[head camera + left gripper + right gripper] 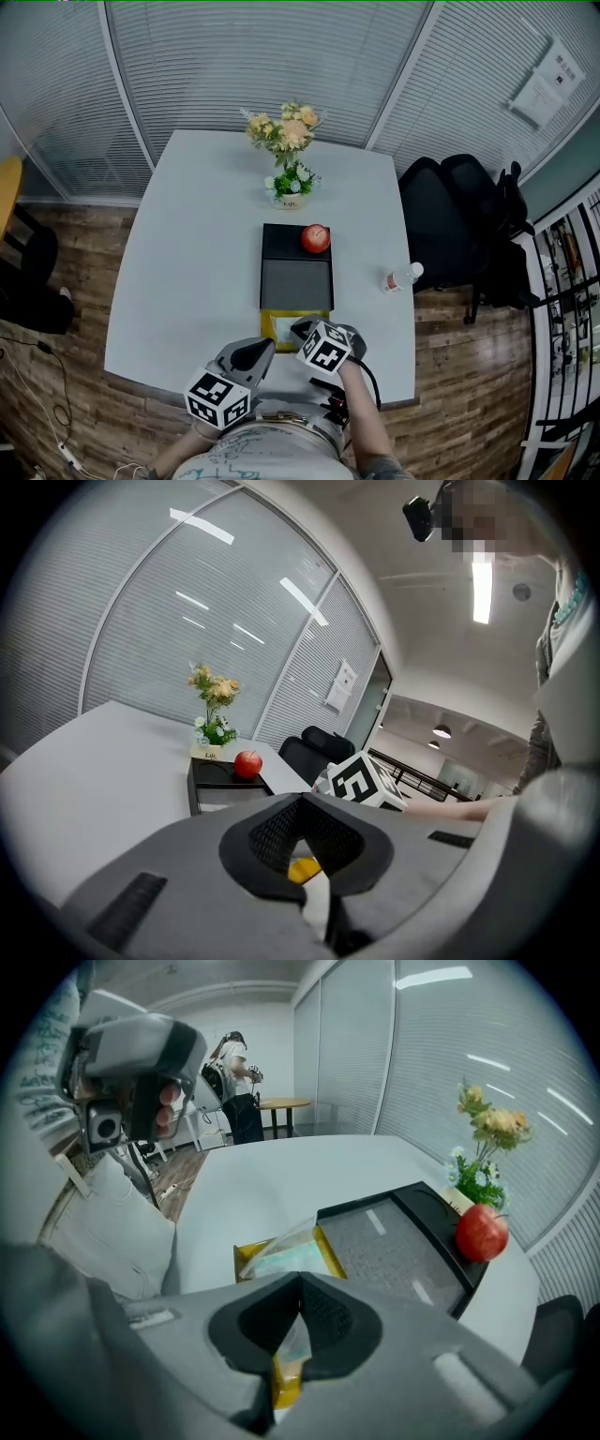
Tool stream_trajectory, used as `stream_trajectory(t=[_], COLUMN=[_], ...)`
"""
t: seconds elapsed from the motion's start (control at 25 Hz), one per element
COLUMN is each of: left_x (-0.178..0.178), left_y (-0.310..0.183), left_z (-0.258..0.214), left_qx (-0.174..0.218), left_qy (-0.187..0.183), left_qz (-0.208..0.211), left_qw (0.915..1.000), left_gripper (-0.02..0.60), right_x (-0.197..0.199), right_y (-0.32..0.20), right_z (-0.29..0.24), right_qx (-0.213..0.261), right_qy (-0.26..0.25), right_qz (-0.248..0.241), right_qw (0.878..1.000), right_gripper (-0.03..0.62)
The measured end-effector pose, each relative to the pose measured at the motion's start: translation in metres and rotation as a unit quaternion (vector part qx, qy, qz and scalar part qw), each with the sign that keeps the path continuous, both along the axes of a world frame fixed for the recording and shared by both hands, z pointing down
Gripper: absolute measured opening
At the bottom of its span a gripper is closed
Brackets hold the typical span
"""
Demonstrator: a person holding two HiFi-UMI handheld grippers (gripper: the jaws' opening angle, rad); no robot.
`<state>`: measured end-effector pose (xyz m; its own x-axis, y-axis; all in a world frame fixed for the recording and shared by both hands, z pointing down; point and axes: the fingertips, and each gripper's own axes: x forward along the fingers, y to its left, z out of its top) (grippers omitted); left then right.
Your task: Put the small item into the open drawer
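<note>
Office corner with slatted blinds (234, 56) on the windows and a wood-plank floor (75, 281). White table (187, 244) in the middle, black chairs (450, 225) off its right side.

On the table:
- a bunch of flowers (286, 131) in a small pot at the far end
- a flat black drawer unit (295, 272) nearer the person, with a red apple (316, 239) on its far right corner
- a small bottle (401, 277) lying well apart to the right

The yellow drawer (281, 323) stood pulled out from the unit's near side, towards the person.

Right gripper (289, 1354) pointed steeply down, just short of the open drawer (330, 1252). Its jaws were pressed together on a small packet (286, 1377), clear film with a yellow lower edge, upright in the gap between the pads. More clear film showed past the jaw tips, over the drawer's pale green inside. Could not tell whether it belonged to the same packet, nor whether the packet touched the drawer. In the head view this gripper (300, 330) sat at the drawer's near right corner.

Left gripper (314, 892) was held close to level beside it, at the table's near edge (261, 347). Its jaws were drawn together with nothing between them. The yellow of the drawer (302, 869) showed through the hollow behind the tips, and the right gripper's marker cube (361, 780) just beyond
</note>
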<state>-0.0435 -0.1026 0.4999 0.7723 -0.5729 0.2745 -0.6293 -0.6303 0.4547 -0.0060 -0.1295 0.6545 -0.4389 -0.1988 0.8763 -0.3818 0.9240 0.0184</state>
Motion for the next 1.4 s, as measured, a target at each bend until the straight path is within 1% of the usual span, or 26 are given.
stream_trajectory(t=[0.2, 0.48, 0.64, 0.88, 1.28, 1.4], left_x=[0.001, -0.004, -0.002, -0.001, -0.001, -0.002], left_y=[-0.001, -0.004, -0.004, -0.004, -0.005, -0.007], left_z=[-0.001, 0.001, 0.002, 0.004, 0.006, 0.008], left_qx=[0.003, -0.003, -0.004, -0.007, -0.012, -0.012], left_qy=[-0.003, -0.003, -0.005, -0.006, -0.006, -0.009], left_qz=[0.004, -0.004, -0.001, -0.001, -0.001, -0.004], left_qw=[1.0, 1.0, 1.0, 1.0, 0.9999, 0.9999], left_gripper=[-0.003, -0.003, -0.003, -0.003, -0.003, -0.003], right_x=[0.002, 0.003, -0.001, -0.003, -0.002, -0.003], right_y=[-0.002, -0.007, -0.009, -0.01, -0.009, -0.011], right_z=[0.022, 0.05, 0.063, 0.076, 0.091, 0.093], right_qx=[-0.009, -0.019, -0.022, -0.028, -0.046, -0.051], right_qy=[0.013, 0.032, 0.035, 0.044, 0.048, 0.059], right_qz=[0.0, 0.002, 0.0, -0.001, 0.019, 0.012], right_qw=[1.0, 0.999, 0.999, 0.999, 0.998, 0.997], right_gripper=[0.003, 0.003, 0.003, 0.003, 0.005, 0.005])
